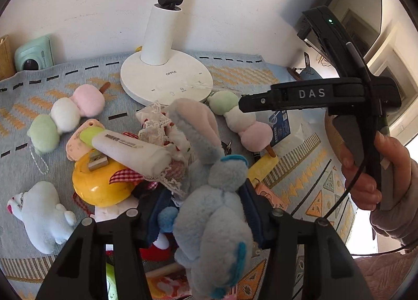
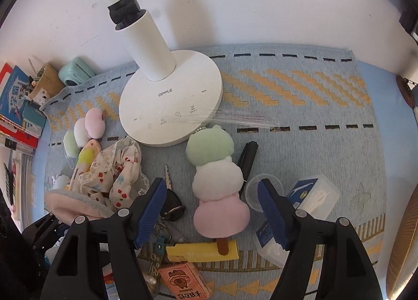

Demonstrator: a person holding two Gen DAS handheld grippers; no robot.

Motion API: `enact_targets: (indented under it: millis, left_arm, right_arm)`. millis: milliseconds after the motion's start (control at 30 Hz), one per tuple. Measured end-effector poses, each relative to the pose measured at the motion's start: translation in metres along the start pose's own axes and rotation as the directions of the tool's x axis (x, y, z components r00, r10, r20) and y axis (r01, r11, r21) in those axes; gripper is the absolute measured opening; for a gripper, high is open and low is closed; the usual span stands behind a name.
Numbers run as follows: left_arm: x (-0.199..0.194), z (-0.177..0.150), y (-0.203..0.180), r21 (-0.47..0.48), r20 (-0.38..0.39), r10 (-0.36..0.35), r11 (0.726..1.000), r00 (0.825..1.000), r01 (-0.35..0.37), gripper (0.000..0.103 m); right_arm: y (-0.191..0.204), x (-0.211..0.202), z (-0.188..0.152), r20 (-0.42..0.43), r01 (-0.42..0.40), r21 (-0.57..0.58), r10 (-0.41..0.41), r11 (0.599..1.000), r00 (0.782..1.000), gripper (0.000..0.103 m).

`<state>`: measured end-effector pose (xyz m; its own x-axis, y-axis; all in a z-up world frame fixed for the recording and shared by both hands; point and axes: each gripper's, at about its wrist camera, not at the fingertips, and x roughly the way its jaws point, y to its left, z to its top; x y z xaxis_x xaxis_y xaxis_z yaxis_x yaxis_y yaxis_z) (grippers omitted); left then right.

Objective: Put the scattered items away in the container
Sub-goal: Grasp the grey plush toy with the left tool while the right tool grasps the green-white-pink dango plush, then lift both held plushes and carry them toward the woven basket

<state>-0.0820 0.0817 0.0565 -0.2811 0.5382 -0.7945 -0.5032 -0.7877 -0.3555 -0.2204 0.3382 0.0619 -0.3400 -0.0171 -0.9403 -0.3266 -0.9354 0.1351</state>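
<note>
Clamping blue plush rabbit point(image 1: 211, 211), left gripper point(image 1: 198, 211) holds it between both pads, rabbit ears pointing ahead over toy pile; yellow round case point(image 1: 104, 185) and white tube point(image 1: 130, 153) just ahead-left; lamp base point(image 1: 167, 83) farther ahead; right gripper point(image 2: 211, 211) spread wide, empty, hovering over pink end of dango plush point(image 2: 216, 182); keys point(image 2: 169, 205) beside its left pad; clear cup point(image 2: 250, 192) by right pad; container not identifiable in either view.

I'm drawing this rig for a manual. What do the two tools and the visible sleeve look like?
Both tools are black with ridged blue pads and pale round pivot caps. The right tool carries white "DAS" lettering, a green light and a thin black cable. The sleeve is grey-beige knit.
</note>
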Motion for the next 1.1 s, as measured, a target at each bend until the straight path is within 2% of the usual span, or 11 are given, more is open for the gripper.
enact_targets:
  millis: [200,333,400,500,533,567,600,700,800,867,1100]
  left_arm:
    - [0.006,-0.003,0.001,-0.016,-0.014,-0.029,0.999,0.999,0.029,0.057]
    - [0.011,-0.006,-0.006,0.012,-0.024,-0.01,1.0,1.0,0.011,0.059]
    - [0.015,-0.006,-0.01,0.028,-0.025,-0.005,1.0,1.0,0.006,0.059]
    - [0.019,-0.007,-0.013,0.054,-0.014,0.003,0.999,1.0,-0.002,0.057]
    - [0.016,-0.007,-0.015,0.067,-0.005,0.006,0.998,1.0,-0.006,0.05]
    - [0.014,-0.007,-0.018,0.084,0.0,0.017,0.996,1.0,-0.017,0.048]
    - [0.012,-0.007,-0.019,0.096,-0.001,0.023,0.995,1.0,-0.023,0.048]
    - [-0.001,-0.005,-0.018,0.078,0.018,0.005,0.997,1.0,-0.006,0.046]
    - [-0.019,-0.004,-0.013,0.041,0.052,-0.003,0.999,0.999,0.001,0.044]
    - [-0.029,-0.003,-0.007,0.007,0.073,-0.006,1.0,0.997,0.005,0.042]
    - [-0.052,-0.005,0.007,-0.073,0.116,-0.006,0.997,0.993,0.014,0.041]
  right_arm:
    - [0.018,0.02,0.004,-0.038,0.064,-0.086,-0.067,0.994,0.997,0.072]
    - [0.028,0.024,0.0,-0.022,0.133,-0.157,-0.138,0.979,0.99,0.072]
    - [0.034,0.027,-0.001,-0.016,0.182,-0.195,-0.189,0.964,0.982,0.072]
    - [0.039,0.028,-0.003,-0.003,0.188,-0.212,-0.193,0.959,0.981,0.072]
    - [0.041,0.029,-0.004,0.007,0.198,-0.221,-0.202,0.955,0.979,0.066]
    - [0.044,0.029,-0.005,0.02,0.207,-0.233,-0.208,0.95,0.978,0.048]
    - [0.045,0.031,-0.006,0.025,0.208,-0.239,-0.208,0.948,0.978,0.035]
    - [0.035,0.029,-0.002,0.003,0.144,-0.164,-0.146,0.976,0.989,0.036]
    - [0.016,0.019,-0.004,-0.029,-0.036,-0.035,0.035,0.999,0.999,0.035]
    - [0.008,0.01,-0.008,-0.026,-0.104,0.024,0.105,0.994,0.994,0.035]
    - [0.0,-0.016,-0.029,0.003,-0.143,0.058,0.143,0.988,0.99,0.035]
